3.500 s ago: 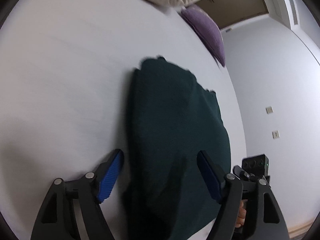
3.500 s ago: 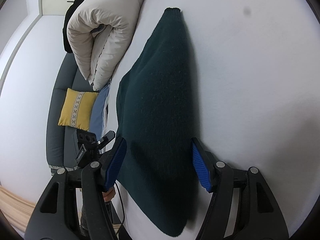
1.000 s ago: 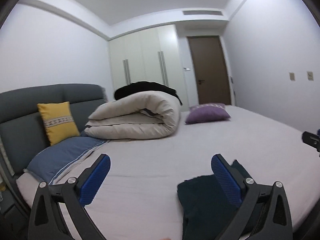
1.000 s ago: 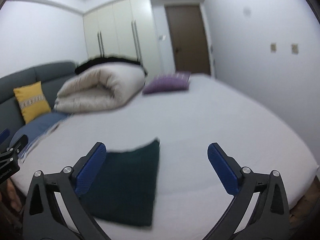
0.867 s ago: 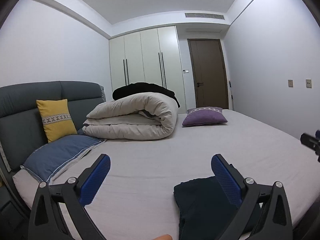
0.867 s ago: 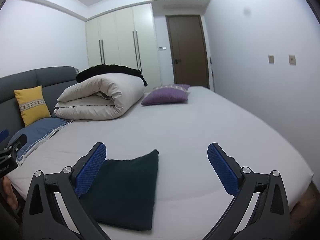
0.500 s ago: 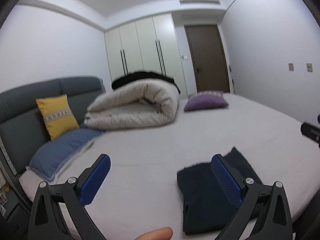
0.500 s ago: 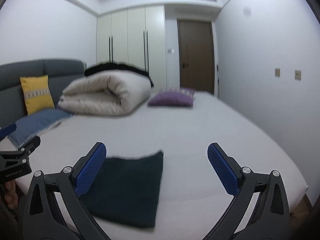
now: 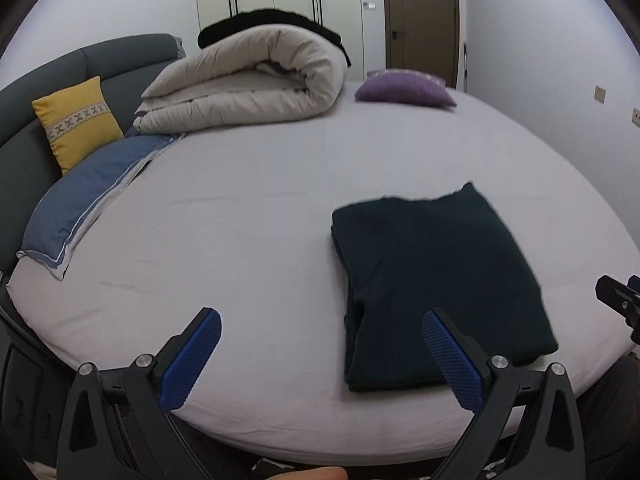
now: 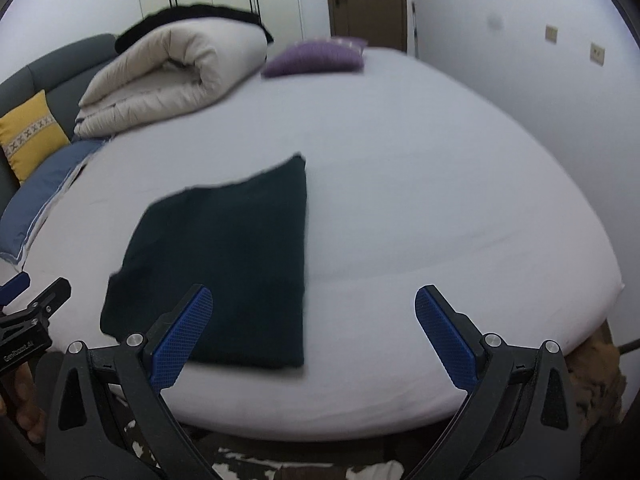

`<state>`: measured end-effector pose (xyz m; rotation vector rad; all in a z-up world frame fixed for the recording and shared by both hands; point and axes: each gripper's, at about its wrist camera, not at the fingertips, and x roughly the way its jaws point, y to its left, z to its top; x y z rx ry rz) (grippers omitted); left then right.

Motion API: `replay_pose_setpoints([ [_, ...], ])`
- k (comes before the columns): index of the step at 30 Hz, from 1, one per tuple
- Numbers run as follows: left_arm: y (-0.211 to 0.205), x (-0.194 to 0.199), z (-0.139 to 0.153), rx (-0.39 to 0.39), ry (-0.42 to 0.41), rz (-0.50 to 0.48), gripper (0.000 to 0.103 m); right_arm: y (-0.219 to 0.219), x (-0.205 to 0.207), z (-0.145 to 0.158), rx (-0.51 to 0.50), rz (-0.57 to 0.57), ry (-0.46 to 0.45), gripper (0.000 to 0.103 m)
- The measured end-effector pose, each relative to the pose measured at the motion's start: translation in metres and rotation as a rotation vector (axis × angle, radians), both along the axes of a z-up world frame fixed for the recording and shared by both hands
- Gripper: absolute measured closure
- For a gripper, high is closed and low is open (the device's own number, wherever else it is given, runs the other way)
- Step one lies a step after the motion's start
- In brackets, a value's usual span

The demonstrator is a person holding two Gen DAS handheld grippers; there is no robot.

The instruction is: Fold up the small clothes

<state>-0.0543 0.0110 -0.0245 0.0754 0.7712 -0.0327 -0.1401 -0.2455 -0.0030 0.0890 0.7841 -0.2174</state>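
I found the dark green garment (image 9: pixel 436 280) folded into a flat rectangle on the bed (image 9: pixel 248 208), near its front edge. My left claw (image 9: pixel 320 356) was spread wide, gripping nothing — my right claw (image 10: pixel 314 336) likewise, both held back off the mattress, clear of the cloth

**What the views leave unclear**

In the left wrist view, the right claw (image 9: pixel 618 304) shows only as a black tip cut by the right edge. The left claw (image 10: pixel 28 320) is likewise clipped at the left edge of the right wrist view. The folded dark cloth (image 10: pixel 224 264) has smeared, blurred edges there, so its layers cannot be counted. The black item (image 9: pixel 272 20) behind the rolled duvet (image 9: pixel 248 80) is mostly hidden. The near rim of the bed (image 9: pixel 280 436) hides the floor.
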Motion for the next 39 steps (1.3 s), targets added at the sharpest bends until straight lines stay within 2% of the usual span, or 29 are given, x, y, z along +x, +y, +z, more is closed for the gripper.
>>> replay_pose_setpoints([
  [8, 0.005, 0.002, -0.012, -0.034, 0.046, 0.001, 0.000, 0.009, 0.016, -0.027, 0.001, 0.024, 0.032, 0.000],
  [39, 0.009, 0.008, -0.028, -0.036, 0.082, 0.001, 0.000, 0.018, 0.032, -0.038, -0.016, 0.058, 0.067, 0.000],
])
